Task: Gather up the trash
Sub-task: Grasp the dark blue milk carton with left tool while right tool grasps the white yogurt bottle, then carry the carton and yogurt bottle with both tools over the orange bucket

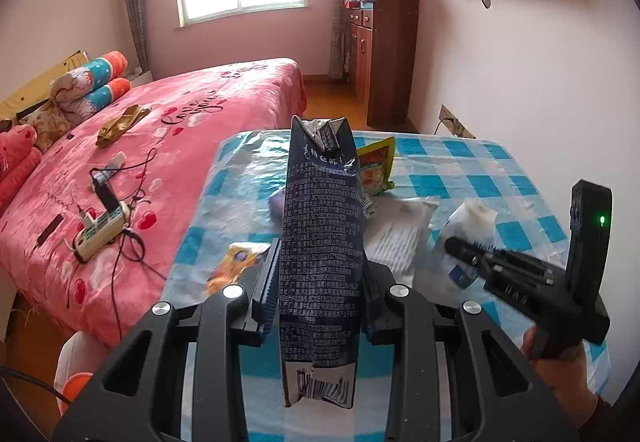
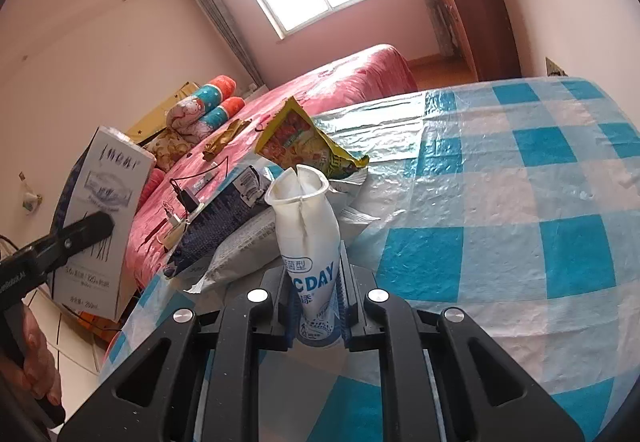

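Dark blue carton (image 1: pixel 320 262) upright, pinched between left gripper (image 1: pixel 320 282) jaws | white squashed bottle (image 2: pixel 308 254) clamped in right gripper (image 2: pixel 316 306) jaws, over checked surface (image 2: pixel 520 201) | both angled downward

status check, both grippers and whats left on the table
Left gripper shut on dark carton. Right gripper shut on white bottle. Yellow wrapper, silver bags remain on table.

two close wrist views, shared table (image 1: pixel 460 161)
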Motion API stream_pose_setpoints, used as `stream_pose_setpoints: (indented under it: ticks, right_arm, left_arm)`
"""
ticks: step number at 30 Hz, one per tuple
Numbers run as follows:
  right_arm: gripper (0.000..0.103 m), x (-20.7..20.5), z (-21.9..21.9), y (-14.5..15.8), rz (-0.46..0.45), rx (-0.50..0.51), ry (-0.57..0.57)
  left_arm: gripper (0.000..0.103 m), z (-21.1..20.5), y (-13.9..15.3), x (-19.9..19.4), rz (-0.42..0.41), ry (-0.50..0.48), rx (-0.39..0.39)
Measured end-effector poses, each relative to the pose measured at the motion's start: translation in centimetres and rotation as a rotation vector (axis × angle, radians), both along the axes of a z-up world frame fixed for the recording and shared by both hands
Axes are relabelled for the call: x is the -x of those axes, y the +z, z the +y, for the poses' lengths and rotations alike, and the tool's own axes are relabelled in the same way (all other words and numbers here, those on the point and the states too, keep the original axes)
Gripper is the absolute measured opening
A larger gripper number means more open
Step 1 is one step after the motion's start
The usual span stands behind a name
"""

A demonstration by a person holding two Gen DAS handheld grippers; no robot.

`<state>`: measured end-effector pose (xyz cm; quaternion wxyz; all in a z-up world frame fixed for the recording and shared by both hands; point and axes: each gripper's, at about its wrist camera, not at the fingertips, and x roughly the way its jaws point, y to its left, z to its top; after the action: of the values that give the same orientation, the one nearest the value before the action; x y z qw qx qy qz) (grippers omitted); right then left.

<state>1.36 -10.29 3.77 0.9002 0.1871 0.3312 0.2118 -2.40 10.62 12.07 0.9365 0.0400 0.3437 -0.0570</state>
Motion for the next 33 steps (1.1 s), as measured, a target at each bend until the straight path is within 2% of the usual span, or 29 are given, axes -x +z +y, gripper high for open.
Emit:
stream_pose_setpoints:
  ticks: [12, 26, 33]
  right_arm:
    - [0.017, 1.5, -0.6, 0.3, -0.012, 0.000, -0.022]
    - [0.017, 2.8, 1.1, 0.0, 0.025, 0.035, -0.011]
    - [0.017, 3.8, 3.2, 0.1, 0.055, 0.000, 0.026]
  left_arm:
    - [0.035, 4.1, -1.2, 4.0, -0.004, 0.035, -0.044]
    - [0.035, 8.4, -3.8, 6.3, 0.036, 0.065, 0.025]
    - [0.035, 10.6, -4.8, 7.7, 0.055, 0.086, 0.060]
